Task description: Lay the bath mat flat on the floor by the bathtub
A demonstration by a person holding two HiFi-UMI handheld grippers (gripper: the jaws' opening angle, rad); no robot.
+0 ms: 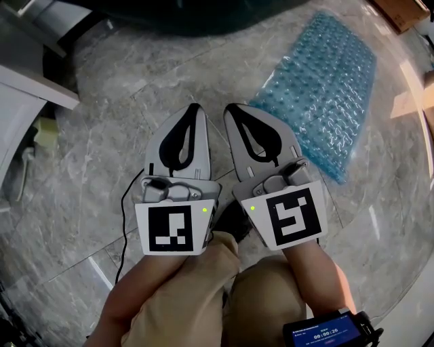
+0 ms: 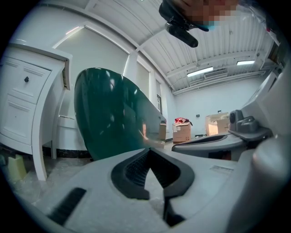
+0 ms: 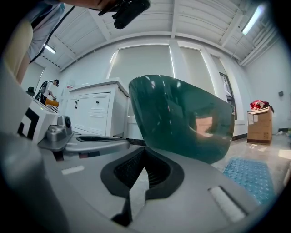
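Seen from above, two hand-held tools sit side by side over a grey marble floor [image 1: 102,101], pointing towards a dark green bathtub [image 1: 203,17]. The left tool [image 1: 193,112] and the right tool [image 1: 234,112] both have their jaws pressed together with nothing between them. The bath mat [image 1: 325,88], translucent blue and bumpy, lies spread flat on the floor to the right of the right tool, apart from it and near the bathtub. A white cabinet [image 2: 27,100] stands at the left
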